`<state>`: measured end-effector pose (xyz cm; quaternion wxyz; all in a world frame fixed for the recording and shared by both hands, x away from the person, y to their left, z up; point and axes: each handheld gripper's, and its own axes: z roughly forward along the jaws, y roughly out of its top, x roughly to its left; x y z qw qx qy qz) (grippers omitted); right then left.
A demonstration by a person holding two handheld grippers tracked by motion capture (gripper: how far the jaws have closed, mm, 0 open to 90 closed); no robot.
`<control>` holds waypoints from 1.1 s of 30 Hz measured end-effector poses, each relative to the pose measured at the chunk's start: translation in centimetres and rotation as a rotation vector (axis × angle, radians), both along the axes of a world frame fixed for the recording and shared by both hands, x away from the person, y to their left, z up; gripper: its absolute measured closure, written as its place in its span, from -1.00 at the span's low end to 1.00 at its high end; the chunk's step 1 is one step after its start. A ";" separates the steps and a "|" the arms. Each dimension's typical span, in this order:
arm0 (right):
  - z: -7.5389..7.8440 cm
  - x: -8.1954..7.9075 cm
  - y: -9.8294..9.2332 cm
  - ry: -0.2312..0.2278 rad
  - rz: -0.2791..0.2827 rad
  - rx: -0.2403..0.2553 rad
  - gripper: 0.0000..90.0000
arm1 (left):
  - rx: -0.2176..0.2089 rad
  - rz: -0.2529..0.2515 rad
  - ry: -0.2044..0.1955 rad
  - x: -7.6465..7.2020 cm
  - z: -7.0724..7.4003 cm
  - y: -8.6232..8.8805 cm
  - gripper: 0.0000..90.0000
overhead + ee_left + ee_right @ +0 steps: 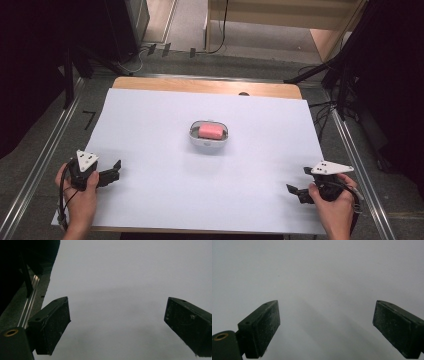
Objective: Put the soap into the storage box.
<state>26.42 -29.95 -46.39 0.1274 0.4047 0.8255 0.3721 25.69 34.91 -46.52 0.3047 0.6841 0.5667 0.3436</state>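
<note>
Both claws are spread wide and hold nothing: the left gripper (114, 173) and right gripper (296, 191) rest at the near corners of the white sheet (150, 125). The small white dish (209, 142) with a pink block (211, 131) sits mid-table, ahead and between them, about equally far from each, long axis crosswise, nothing in the way.

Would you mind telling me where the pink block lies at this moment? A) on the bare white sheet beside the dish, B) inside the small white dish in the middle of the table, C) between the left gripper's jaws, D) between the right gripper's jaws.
B: the pink block sits inside the white dish at mid-table, while the left gripper and right gripper stand open and empty near the table's front corners.
</note>
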 end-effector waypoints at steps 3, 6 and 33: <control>-0.6 -0.6 -0.5 0.003 -0.010 0.014 -0.82 | 0.002 0.000 0.000 0.0 0.0 0.0 -0.84; -1.1 -1.4 -1.1 0.000 -0.028 0.033 -0.82 | 0.008 0.001 0.000 0.0 0.0 -0.1 -0.84; -2.9 -5.1 -5.7 -0.149 -0.183 0.283 -0.82 | 0.008 -0.002 0.002 0.0 0.0 0.0 -0.84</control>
